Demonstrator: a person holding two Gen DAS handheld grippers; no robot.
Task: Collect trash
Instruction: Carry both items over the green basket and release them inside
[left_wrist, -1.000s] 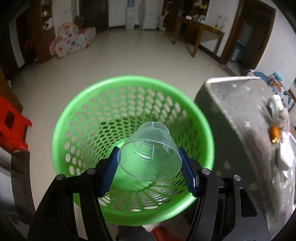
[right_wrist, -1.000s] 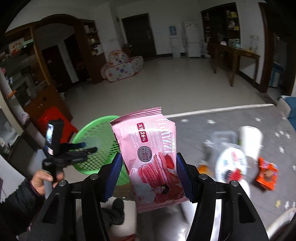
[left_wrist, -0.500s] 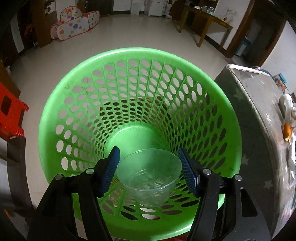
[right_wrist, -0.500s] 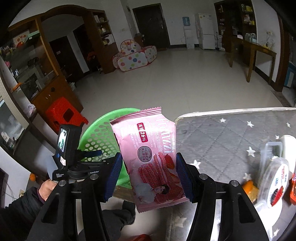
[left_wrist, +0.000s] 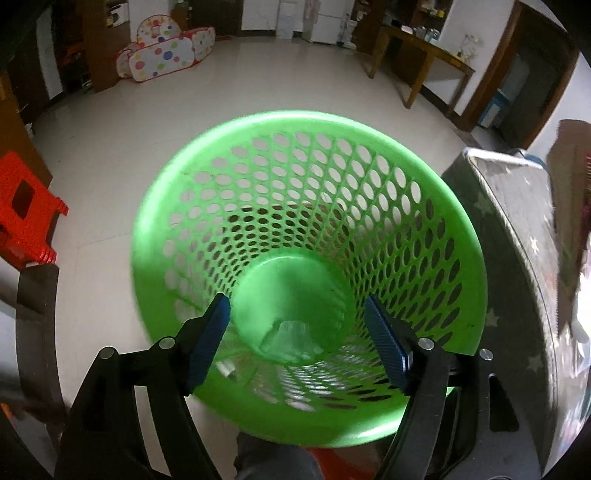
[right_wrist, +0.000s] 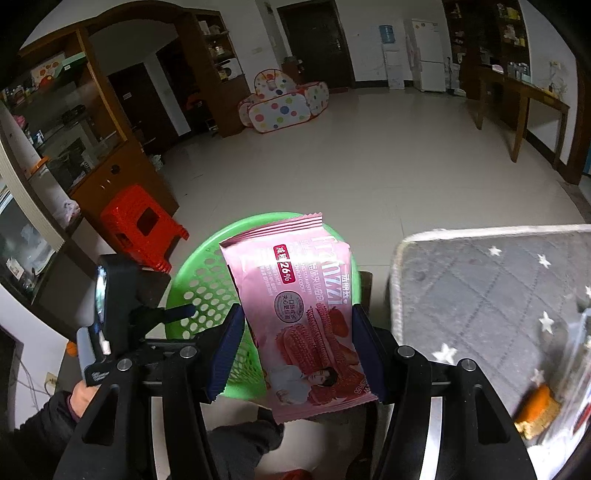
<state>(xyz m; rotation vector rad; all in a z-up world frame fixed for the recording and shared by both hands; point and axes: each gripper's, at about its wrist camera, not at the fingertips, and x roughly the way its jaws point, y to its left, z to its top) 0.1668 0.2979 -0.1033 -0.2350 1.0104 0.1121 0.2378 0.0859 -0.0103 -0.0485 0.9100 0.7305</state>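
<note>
left fingers (left_wrist: 218, 332) opening, empty | cup (left_wrist: 290, 341) now dropped into basket (left_wrist: 424, 177)

The green basket (left_wrist: 436, 206) is smooth, slightly shiny moulded plastic pierced all over with oval holes, and the clear cup (left_wrist: 288, 338) lying in its bottom is thin transparent plastic. The pink snack packet (right_wrist: 306, 321) is glossy printed film with crimped, saw-toothed ends. The worktop (right_wrist: 491, 295) wears a matt quilted grey cloth with stars; the floor (right_wrist: 369, 158) is polished pale tile.
</note>
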